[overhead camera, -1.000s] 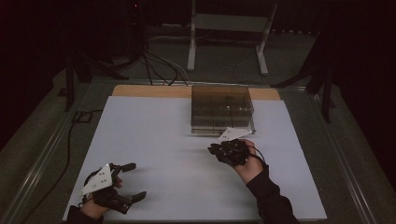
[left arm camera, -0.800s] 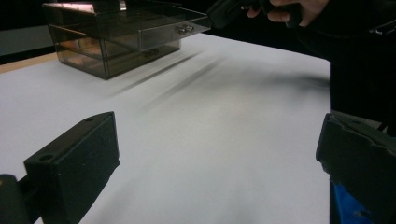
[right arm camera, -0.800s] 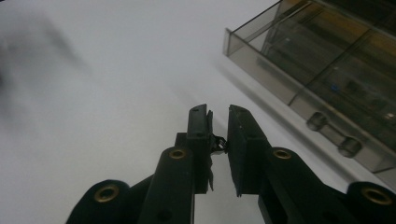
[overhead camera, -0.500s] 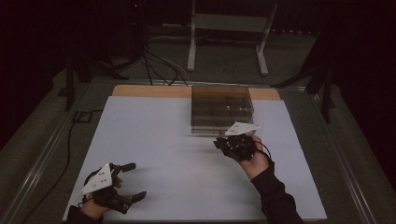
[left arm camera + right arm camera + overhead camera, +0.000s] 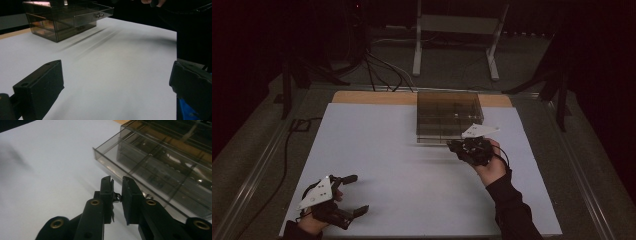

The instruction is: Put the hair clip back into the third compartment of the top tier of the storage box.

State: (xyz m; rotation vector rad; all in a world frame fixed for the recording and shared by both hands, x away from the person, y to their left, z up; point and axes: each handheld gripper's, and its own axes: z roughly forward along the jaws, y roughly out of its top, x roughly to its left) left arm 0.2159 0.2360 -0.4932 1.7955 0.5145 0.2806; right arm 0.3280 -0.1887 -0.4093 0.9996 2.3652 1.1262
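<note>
A smoky see-through drawer box (image 5: 447, 112) stands at the far middle of the white table. Its drawer (image 5: 140, 167) is pulled out and split into compartments. My right gripper (image 5: 454, 146) hovers at the box's front right corner, just before the drawer's front wall. Its jaws (image 5: 117, 181) are shut on a small dark piece (image 5: 116, 196) that I cannot make out further. At the table's front left corner rests my left gripper (image 5: 356, 195), open and with nothing between its jaws (image 5: 117, 80). From there the box (image 5: 62, 20) lies far ahead.
The table (image 5: 387, 150) is covered in white, with a wooden strip (image 5: 372, 97) along its far edge. Cables (image 5: 377, 65) and a metal stand (image 5: 452, 30) lie on the floor behind. A cable (image 5: 287, 140) trails off the table's left side.
My right hand has moved a little away from me and to the right, closer to the box's drawer, with the jaws still shut. The left hand stayed put.
</note>
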